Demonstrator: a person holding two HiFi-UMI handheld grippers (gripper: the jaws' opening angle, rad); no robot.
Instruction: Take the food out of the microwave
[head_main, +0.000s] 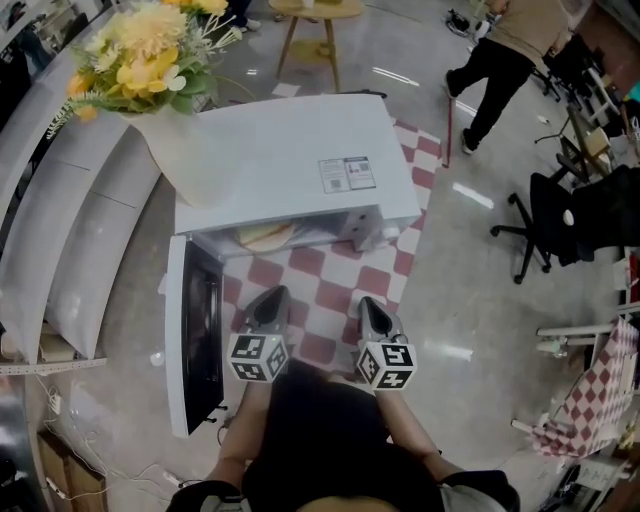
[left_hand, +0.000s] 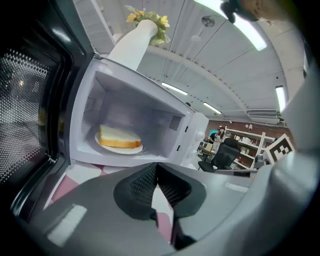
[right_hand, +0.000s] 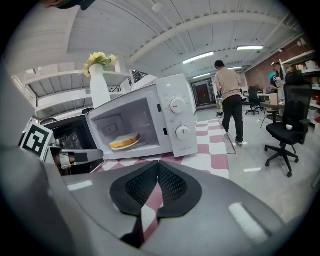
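White boxy microwave (head_main: 290, 160), door open, pale bread slice (left_hand: 119, 136) on round white plate (left_hand: 103, 144) inside, left gripper (head_main: 271, 295) and right gripper (head_main: 371, 303) closed, empty

- Head view: above the person, looking steeply down; microwave (head_main: 290, 160) at 12 o'clock, its open door (head_main: 190, 340) at 8 o'clock.
- Left gripper view: low and near, facing into the cavity (left_hand: 132, 112).
- Right gripper view: farther back, cavity toward 9 o'clock.
- All views share the cavity.

White microwave (head_main: 290, 160), door (head_main: 195, 340) open, bread (head_main: 265, 237) inside, left gripper (head_main: 270, 298), right gripper (head_main: 371, 307) near
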